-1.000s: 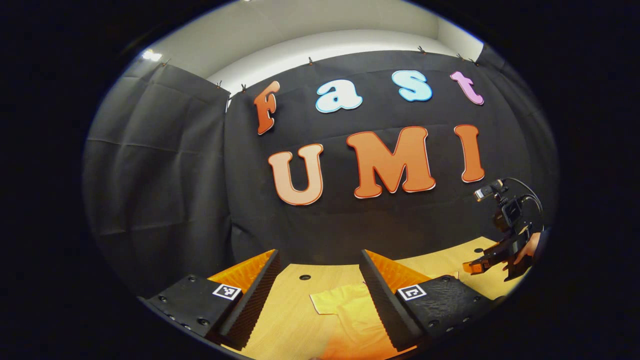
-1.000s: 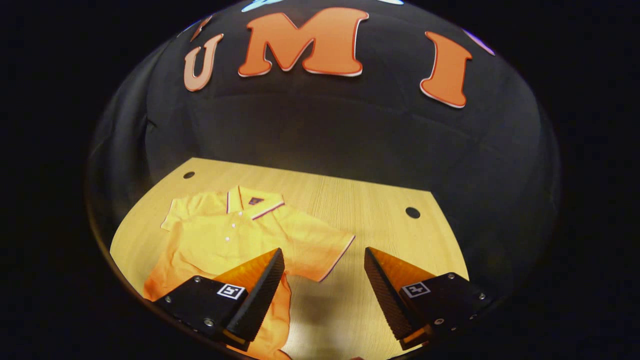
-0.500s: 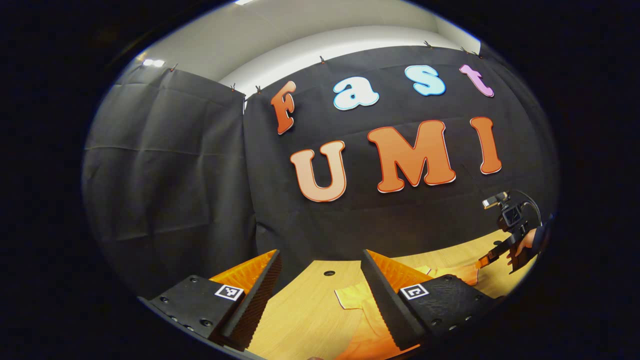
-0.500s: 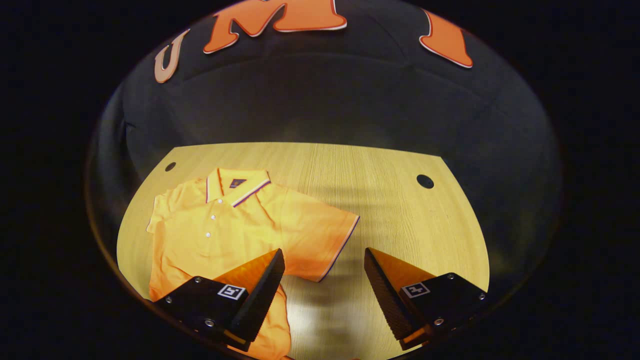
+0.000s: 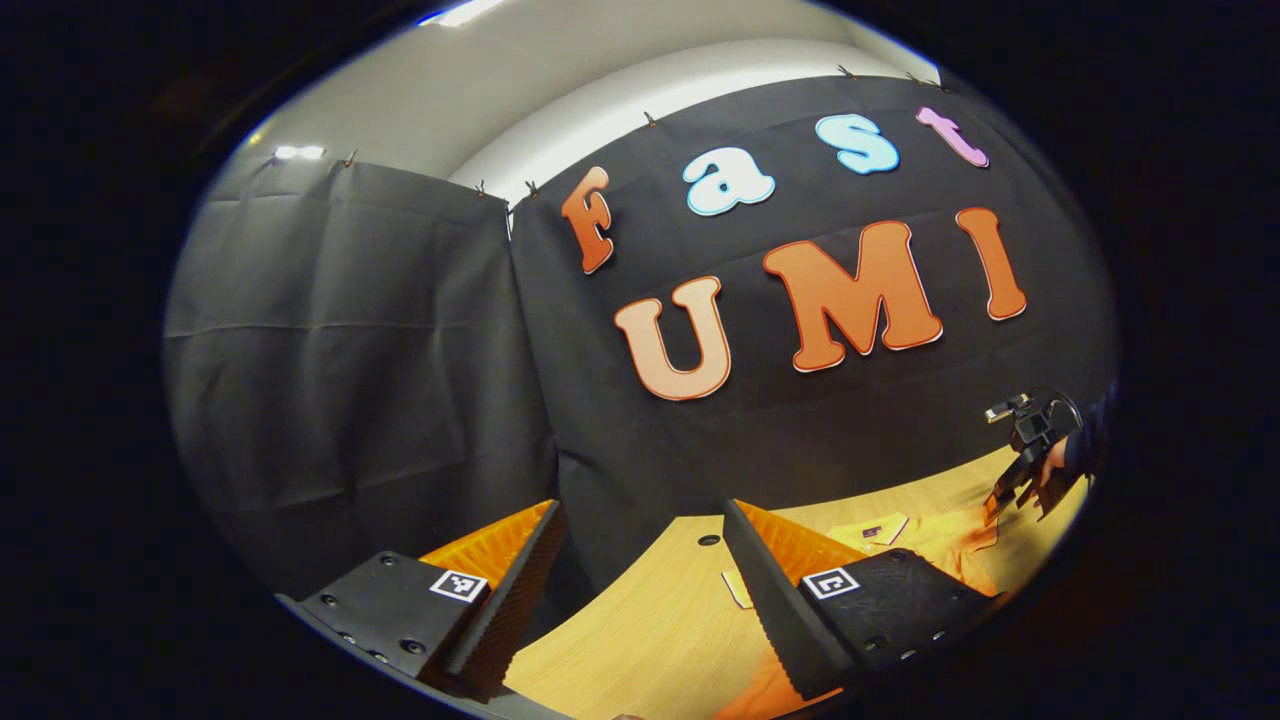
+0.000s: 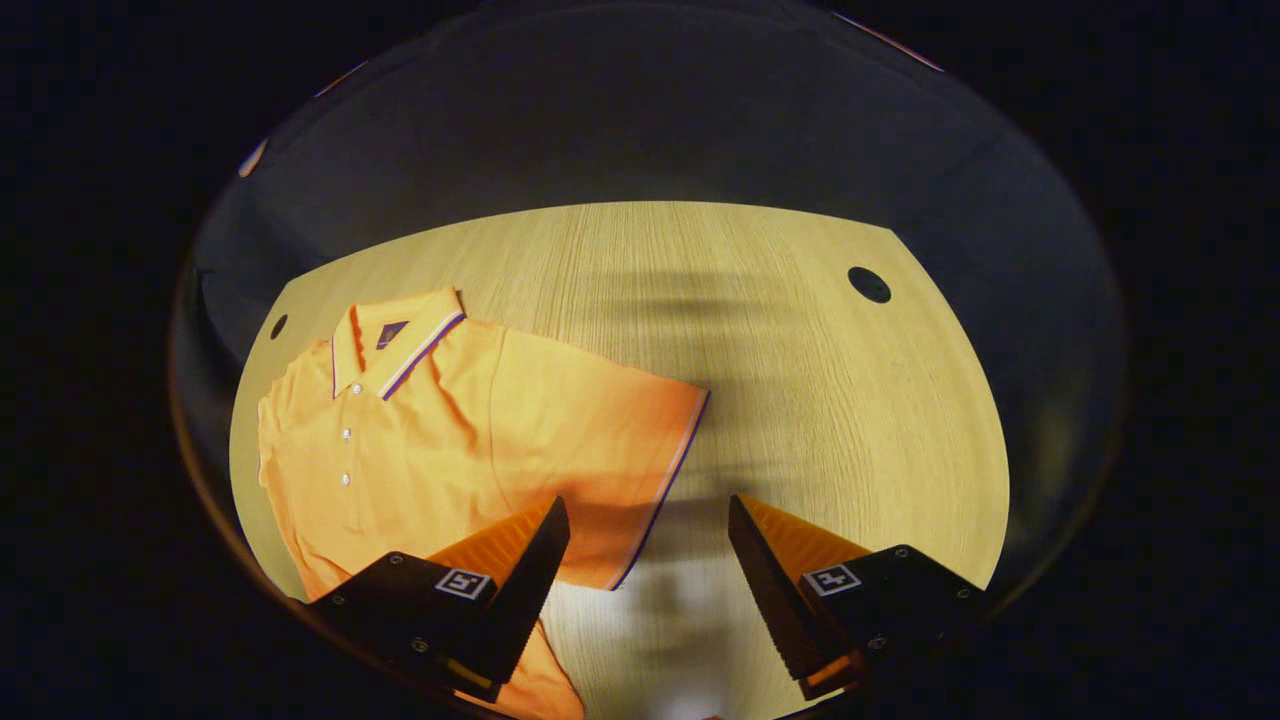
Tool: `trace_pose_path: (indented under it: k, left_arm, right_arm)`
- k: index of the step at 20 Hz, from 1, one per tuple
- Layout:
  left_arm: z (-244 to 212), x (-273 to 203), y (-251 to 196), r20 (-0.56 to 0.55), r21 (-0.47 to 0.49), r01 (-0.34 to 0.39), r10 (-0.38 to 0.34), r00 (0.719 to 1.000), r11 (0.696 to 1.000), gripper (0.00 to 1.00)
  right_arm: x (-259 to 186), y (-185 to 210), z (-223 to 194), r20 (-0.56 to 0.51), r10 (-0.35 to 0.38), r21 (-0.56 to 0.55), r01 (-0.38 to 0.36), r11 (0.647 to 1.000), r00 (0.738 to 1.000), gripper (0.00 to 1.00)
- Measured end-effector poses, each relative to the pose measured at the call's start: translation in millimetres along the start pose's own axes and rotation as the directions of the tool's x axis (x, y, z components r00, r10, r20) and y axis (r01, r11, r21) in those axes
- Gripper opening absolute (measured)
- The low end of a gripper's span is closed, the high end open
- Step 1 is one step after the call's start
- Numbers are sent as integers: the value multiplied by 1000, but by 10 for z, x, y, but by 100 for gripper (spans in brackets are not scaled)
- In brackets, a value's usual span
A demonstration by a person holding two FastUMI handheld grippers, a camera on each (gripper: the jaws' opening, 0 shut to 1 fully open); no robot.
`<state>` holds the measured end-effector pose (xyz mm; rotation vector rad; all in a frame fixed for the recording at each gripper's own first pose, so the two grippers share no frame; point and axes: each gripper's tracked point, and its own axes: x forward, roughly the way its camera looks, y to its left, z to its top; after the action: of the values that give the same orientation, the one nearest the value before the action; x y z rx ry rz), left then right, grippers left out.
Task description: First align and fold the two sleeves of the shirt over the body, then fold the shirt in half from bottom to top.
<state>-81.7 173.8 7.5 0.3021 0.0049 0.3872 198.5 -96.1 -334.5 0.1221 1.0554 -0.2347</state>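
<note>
An orange polo shirt (image 6: 420, 440) lies flat on the wooden table (image 6: 800, 400), collar (image 6: 395, 340) toward the far left, buttons facing up. Its right sleeve (image 6: 610, 460) spreads out to the side, its striped hem just ahead of my right gripper (image 6: 648, 520), which hovers open above the hem with nothing held. My left gripper (image 5: 640, 530) is open too, raised over the table's left part, and the shirt (image 5: 930, 540) lies past its right finger. Far right in the left gripper view, the right gripper (image 5: 1020, 480) and the hand holding it hang over the shirt.
Black cloth walls close the booth behind and on the left. Round holes (image 6: 868, 285) (image 6: 278, 326) (image 5: 708, 540) sit near the table's far corners. Bare wood stretches to the right of the sleeve.
The right gripper has tilted down and come closer over the sleeve, so the shirt looks larger. The left gripper's view has swung left, and the shirt has slid to its right.
</note>
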Motion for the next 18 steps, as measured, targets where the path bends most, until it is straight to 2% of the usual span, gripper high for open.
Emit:
trace_pose_path:
  k: [2,6,8,10,11,12,13,15,16,17,18]
  left_arm:
    - [-65,24,52,-26,-1,-10,10,1000,1000,98]
    - [-196,131,80,-58,-11,-15,14,998,1000,99]
    - [-242,187,64,-72,-18,1,-2,997,1000,99]
    - [-262,256,6,-73,-17,22,-23,997,1000,99]
    - [-268,304,-18,-73,-16,33,-34,997,999,99]
    - [-272,372,-74,-74,-17,45,-46,996,999,99]
    - [-279,441,-110,-77,-24,56,-58,995,998,99]
    - [-306,555,-175,-87,-39,80,-83,993,996,99]
    - [-320,599,-177,-82,-41,87,-90,993,995,99]
    - [-298,637,-185,-74,-42,94,-97,993,995,98]
    - [-294,670,-180,-69,-47,99,-102,992,994,99]
  right_arm:
    - [84,-21,-63,-89,-13,12,14,1000,996,98]
    - [223,36,-41,-168,9,56,0,998,986,98]
    - [279,87,-127,-221,29,86,-10,996,975,91]
    - [334,39,-113,-232,2,71,15,997,973,86]
    - [300,54,-109,-236,4,64,11,998,972,70]
    - [302,70,-103,-237,6,57,8,998,971,72]
    - [296,89,-88,-233,8,67,8,998,972,62]
    - [296,124,-104,-239,23,31,-16,999,971,22]
    - [239,142,-93,-252,46,59,-32,998,967,21]
    - [240,243,-48,-241,80,93,-59,994,967,6]
    - [233,239,-29,-228,74,89,-55,995,971,6]
